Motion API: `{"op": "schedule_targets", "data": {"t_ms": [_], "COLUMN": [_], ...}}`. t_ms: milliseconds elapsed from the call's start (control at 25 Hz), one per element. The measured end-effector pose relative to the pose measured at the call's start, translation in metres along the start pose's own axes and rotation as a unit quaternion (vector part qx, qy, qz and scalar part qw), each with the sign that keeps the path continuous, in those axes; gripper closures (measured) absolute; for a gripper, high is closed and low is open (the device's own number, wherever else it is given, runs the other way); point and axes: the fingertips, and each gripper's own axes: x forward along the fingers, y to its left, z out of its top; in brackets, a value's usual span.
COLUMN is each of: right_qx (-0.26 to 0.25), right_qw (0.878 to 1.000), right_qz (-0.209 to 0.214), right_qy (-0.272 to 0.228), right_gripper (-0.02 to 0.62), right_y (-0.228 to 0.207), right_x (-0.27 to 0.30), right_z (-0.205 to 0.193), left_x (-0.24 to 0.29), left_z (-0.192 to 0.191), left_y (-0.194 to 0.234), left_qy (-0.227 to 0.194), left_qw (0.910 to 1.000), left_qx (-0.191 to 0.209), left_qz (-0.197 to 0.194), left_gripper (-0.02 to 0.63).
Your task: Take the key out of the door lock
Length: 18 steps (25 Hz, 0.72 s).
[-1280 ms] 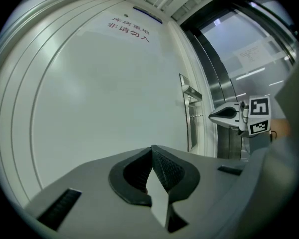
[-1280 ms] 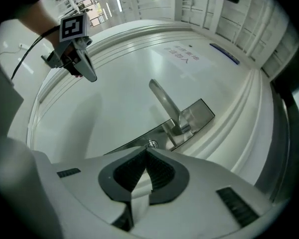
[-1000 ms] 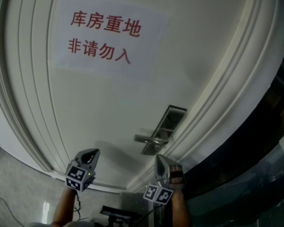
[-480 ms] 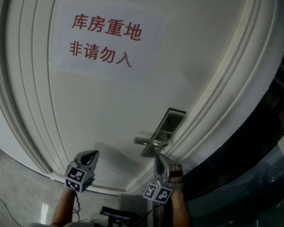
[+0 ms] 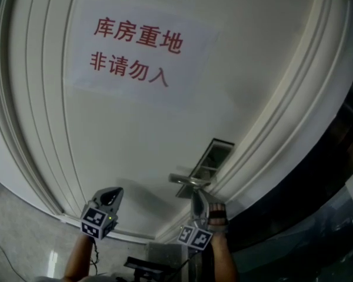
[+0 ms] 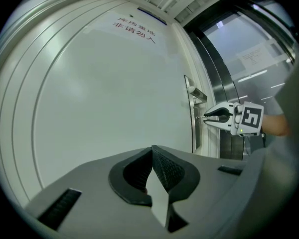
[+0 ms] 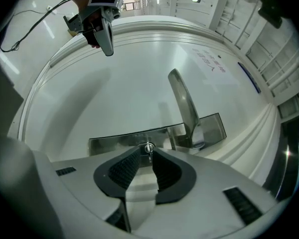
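Observation:
A small silver key [image 7: 148,147] sticks out of the steel lock plate [image 7: 114,142] on the white door [image 5: 135,128], below the lever handle [image 7: 182,101]. My right gripper [image 7: 147,151] is at the plate with its jaws a narrow gap apart, one on each side of the key. In the head view the right gripper [image 5: 197,196] sits just under the handle [image 5: 185,180] and lock plate [image 5: 216,153]. My left gripper [image 5: 110,194] hangs apart to the left, off the door. The left gripper [image 6: 152,148] is shut with nothing in it. The key is hidden in the head view.
A paper sign [image 5: 138,49] with red characters is stuck high on the door. Raised mouldings [image 5: 23,134] frame the door panel. A dark glass and metal wall [image 5: 323,216] stands right of the door frame. A cable [image 7: 20,31] trails over the pale floor behind.
The right gripper has risen a little and now sits right under the handle at the lock plate. The left gripper has stayed where it was.

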Motion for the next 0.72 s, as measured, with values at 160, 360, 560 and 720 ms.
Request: {"op": "schedule_targets", "data": {"t_ms": [160, 360, 560, 720], "right_qx": [-0.001, -0.009, -0.007, -0.006], "right_qw": [1.0, 1.0, 1.0, 1.0], "right_qz": [0.002, 0.001, 0.0, 0.004], "right_qy": [-0.004, -0.005, -0.006, -0.004], "right_gripper": [0.503, 0.503, 0.503, 0.503], "right_y": [0.0, -0.003, -0.004, -0.002], "right_x": [0.007, 0.014, 0.017, 0.018], "right_z": [0.002, 0.002, 0.003, 0.002], "left_x": [0.001, 0.002, 0.003, 0.003], "left_z": [-0.002, -0.002, -0.002, -0.003], "left_y": [0.005, 0.009, 0.012, 0.013], "left_qy": [0.002, 0.001, 0.002, 0.004], "left_qw": [1.0, 0.9999, 0.9999, 0.9999], "left_qx": [-0.001, -0.003, -0.004, -0.005], "left_qz": [0.005, 0.011, 0.015, 0.014], "left_gripper": [0.597, 0.597, 0.597, 0.598]}}
